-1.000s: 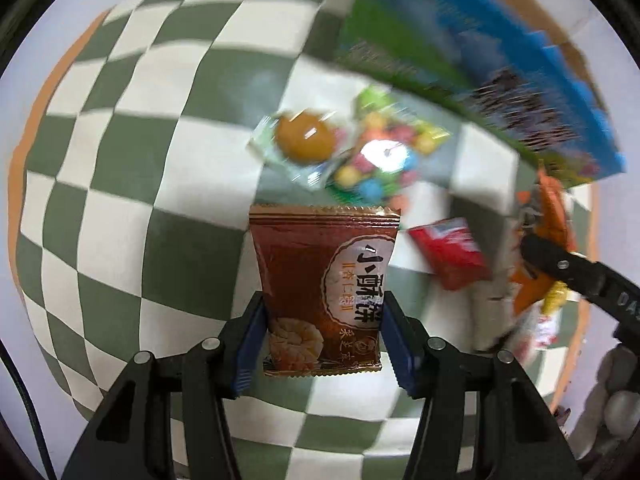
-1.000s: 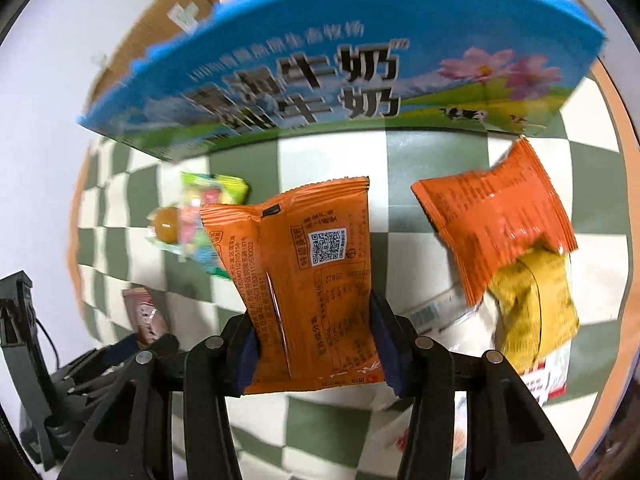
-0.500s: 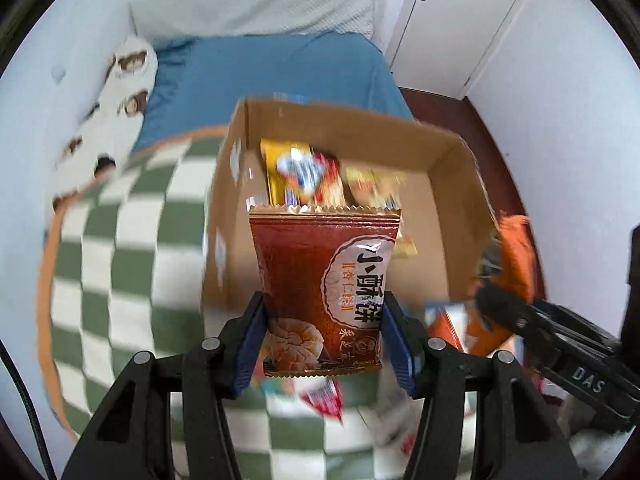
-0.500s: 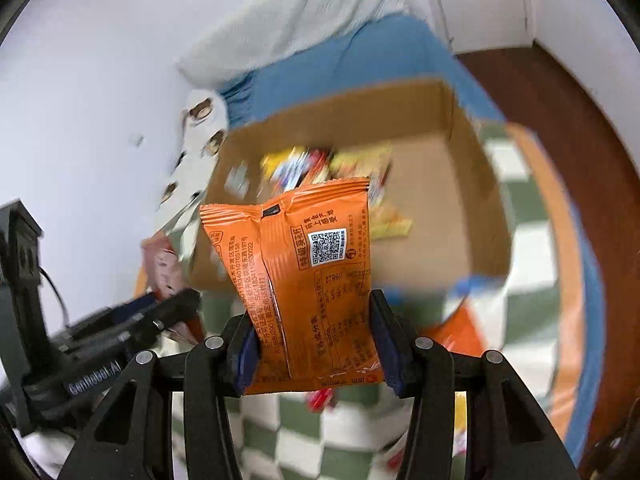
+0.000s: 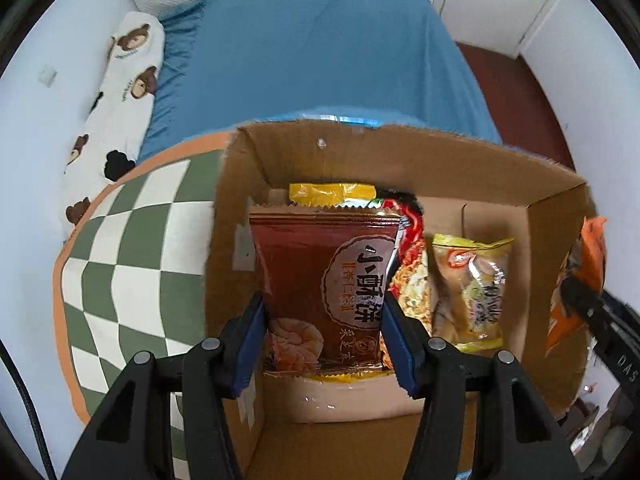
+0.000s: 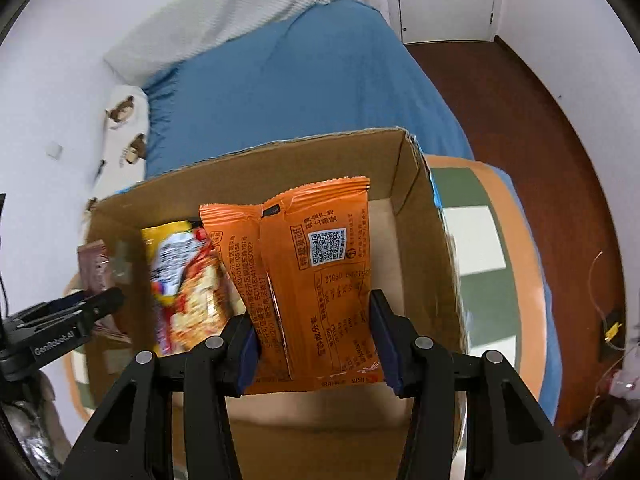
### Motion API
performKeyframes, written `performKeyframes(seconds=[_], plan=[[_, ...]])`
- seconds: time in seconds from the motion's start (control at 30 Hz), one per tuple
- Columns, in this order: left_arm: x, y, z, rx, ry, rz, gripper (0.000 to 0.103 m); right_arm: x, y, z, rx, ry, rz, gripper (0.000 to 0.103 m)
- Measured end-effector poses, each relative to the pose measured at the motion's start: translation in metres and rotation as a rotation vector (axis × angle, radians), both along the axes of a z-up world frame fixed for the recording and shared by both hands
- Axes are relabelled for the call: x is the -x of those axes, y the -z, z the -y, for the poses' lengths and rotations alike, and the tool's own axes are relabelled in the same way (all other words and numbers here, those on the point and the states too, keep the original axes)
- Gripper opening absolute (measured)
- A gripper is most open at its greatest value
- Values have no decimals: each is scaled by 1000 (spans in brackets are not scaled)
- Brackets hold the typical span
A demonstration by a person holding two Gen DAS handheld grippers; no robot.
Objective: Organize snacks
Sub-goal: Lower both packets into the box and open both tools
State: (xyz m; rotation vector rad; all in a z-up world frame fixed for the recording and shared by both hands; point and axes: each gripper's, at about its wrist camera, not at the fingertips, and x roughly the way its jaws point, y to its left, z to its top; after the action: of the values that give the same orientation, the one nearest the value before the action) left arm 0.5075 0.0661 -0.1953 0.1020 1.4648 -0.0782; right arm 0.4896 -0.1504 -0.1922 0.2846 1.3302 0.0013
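Note:
My left gripper point(image 5: 322, 340) is shut on a brown snack packet point(image 5: 324, 280) and holds it upright over the left part of an open cardboard box point(image 5: 400, 152). Inside lie a yellow and red noodle packet point(image 5: 336, 194) and a clear yellow-edged snack bag point(image 5: 468, 288). In the right wrist view my right gripper point(image 6: 314, 342) is shut on an orange snack packet point(image 6: 308, 276), printed back toward the camera, above the same box point(image 6: 424, 248). The left gripper point(image 6: 92, 304) with its brown packet point(image 6: 94, 264) shows at the left there. The orange packet point(image 5: 588, 276) shows at the far right edge of the left wrist view.
The box stands on a table with a green and white checked cloth point(image 5: 132, 264) edged in orange. Behind it is a bed with a blue sheet point(image 5: 320, 52) and a bear-print pillow point(image 5: 120, 92). Dark red floor point(image 6: 532, 112) lies to the right.
Both grippers have risen from the checked cloth and travelled to over the open box, each keeping its packet. The loose snacks on the cloth have dropped out of view.

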Motion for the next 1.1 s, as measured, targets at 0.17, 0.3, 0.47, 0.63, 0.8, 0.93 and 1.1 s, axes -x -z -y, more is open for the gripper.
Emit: performKeyframes(seconds=[0.17,0.3,0.47,0.63,0.8,0.93,1.1], plan=[[-14,11,-5,30,-25,18,70,-19,24,-2,49,2,-42,92],[-18,12,-7,52,-27,19,88,-22,32,-8,52,-20,-52,93],[-13,14,-4,53,-21,11,88,-20,35,-14,53,-34,-54,94],[0,10,-6,72,-32,29,88,-7,29,-19,41,-40,-35,94],[29,-3,-4,66,-21,95,88,16,19,-23,54,-66,6,94],[56,-19,-2,58,-10,170,88,41,6,-31,92,-89,58,94],[90,-38,1,61,0,242,88,71,-12,-36,87,-94,110,94]])
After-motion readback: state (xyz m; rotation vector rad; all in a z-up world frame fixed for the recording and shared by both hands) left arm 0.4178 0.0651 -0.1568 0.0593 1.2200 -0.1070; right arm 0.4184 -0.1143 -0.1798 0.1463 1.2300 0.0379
